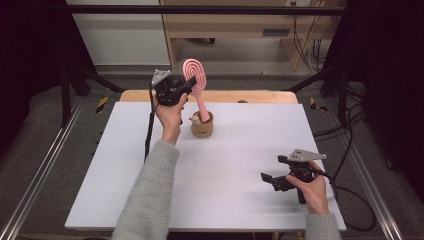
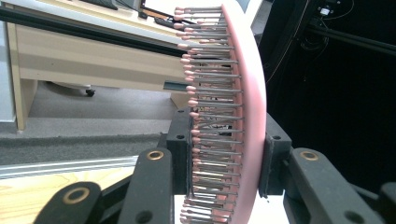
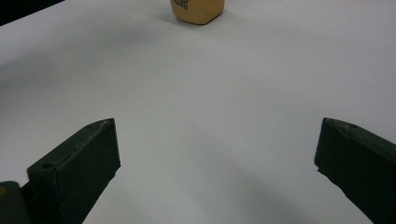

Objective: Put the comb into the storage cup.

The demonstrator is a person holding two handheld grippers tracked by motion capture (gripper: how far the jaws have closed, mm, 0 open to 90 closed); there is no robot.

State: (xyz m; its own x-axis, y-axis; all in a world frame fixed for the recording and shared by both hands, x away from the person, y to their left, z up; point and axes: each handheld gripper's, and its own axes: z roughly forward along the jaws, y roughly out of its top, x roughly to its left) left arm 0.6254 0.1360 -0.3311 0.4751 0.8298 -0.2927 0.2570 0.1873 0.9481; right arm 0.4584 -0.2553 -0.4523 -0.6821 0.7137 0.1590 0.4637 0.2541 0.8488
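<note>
A pink hairbrush (image 1: 194,75) stands upright with its handle down in a tan cup (image 1: 202,127) at the back middle of the white board (image 1: 240,165). My left gripper (image 1: 189,84) is shut on the brush's oval head from the left side. In the left gripper view the bristles (image 2: 210,93) point left and the pink back (image 2: 250,93) sits against the right jaw, with my left gripper (image 2: 229,149) clamped across both. My right gripper (image 1: 274,168) is held low over the front right of the board, open and empty. In the right gripper view it (image 3: 217,149) faces the cup (image 3: 197,9).
A wooden table edge (image 1: 240,96) shows behind the board. Metal rails (image 1: 40,170) run along both sides. A wooden desk (image 1: 230,30) and loose cables (image 1: 345,150) lie beyond and to the right. The board between cup and right gripper is bare.
</note>
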